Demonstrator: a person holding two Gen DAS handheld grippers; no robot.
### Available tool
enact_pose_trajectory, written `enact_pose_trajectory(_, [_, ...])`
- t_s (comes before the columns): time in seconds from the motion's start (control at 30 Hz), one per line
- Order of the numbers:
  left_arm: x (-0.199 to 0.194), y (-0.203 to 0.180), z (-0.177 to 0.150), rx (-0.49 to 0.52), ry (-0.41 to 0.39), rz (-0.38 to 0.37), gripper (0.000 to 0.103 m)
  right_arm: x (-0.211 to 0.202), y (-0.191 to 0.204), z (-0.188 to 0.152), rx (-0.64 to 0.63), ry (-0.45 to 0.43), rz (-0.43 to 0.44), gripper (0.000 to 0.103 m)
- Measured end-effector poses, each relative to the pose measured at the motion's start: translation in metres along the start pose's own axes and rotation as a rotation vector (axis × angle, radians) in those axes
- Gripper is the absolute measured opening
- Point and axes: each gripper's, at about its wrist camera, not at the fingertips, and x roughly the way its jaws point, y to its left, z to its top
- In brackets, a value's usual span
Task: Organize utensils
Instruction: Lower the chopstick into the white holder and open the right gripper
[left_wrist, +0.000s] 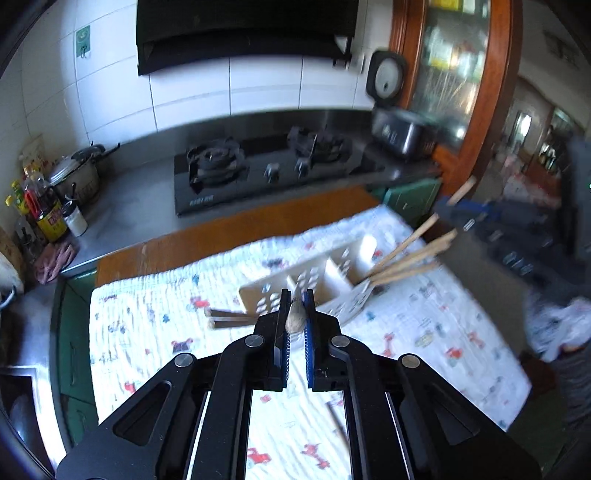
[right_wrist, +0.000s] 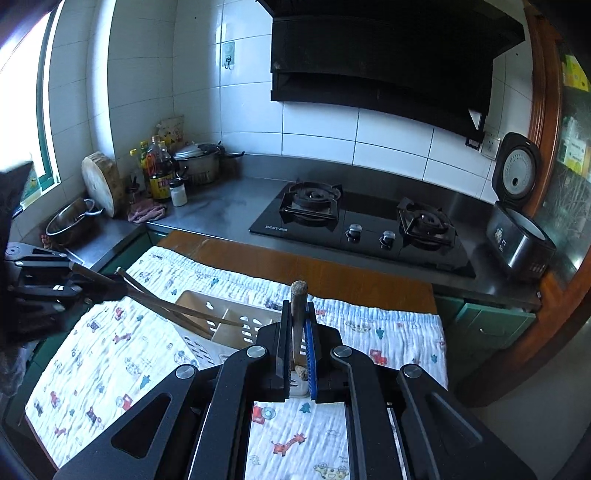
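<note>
Kitchen tabletop under a cartoon-print cloth (right_wrist: 110, 354) carries your white divided utensil holder (left_wrist: 317, 280) at mid-frame. Your left tool (left_wrist: 296, 314) is clamped on a wooden chopstick end-on; your right tool (right_wrist: 297, 325) is clamped on another chopstick (right_wrist: 296, 295), standing upright. Only the left view shows loose chopsticks (left_wrist: 229, 319) lying beside the holder. Only the right view lets you read "BESTAR" on the stove (right_wrist: 354, 225). Open cloth lies lower left.

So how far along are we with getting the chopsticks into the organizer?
Done: nothing clearly rests in the white organizer on its own yet. In hand: the left tool and right tool are each shut on chopsticks, which reach toward its compartments. Left: two dark sticks on the patterned cloth beside it, plus another stick nearer the camera.
</note>
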Motion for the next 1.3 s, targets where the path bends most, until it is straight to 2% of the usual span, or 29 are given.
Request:
enact_pose_trajectory(0.33, [-0.022,0.003,0.006,0.019,-0.013,0.033,0.005,0.014,-0.006,-0.002,0.018,0.01,-0.009,0.007])
enact_pose_trajectory(0.47, [-0.022,0.002,0.011,0.03,0.008,0.05,0.005,0.015,-0.006,0.0,0.015,0.015,-0.011,0.007])
enact_pose_trajectory(0.7, [0.004,0.003,0.02,0.016,0.075,0.052,0.005,0.02,-0.005,0.002,0.013,0.02,-0.012,0.007])
enact_pose_trajectory(0.97, [0.041,0.016,0.019,-0.051,0.127,0.04,0.005,0.014,-0.002,0.003,-0.004,-0.003,-0.019,0.009])
enact_pose_trajectory(1.1, [0.041,0.02,0.013,-0.073,0.101,0.024,0.006,-0.008,-0.004,0.0,-0.01,-0.053,-0.04,0.018])
enact_pose_trajectory(1.3, [0.007,0.013,0.006,-0.06,-0.017,0.001,0.01,-0.062,0.008,-0.026,-0.027,-0.159,-0.047,0.027])
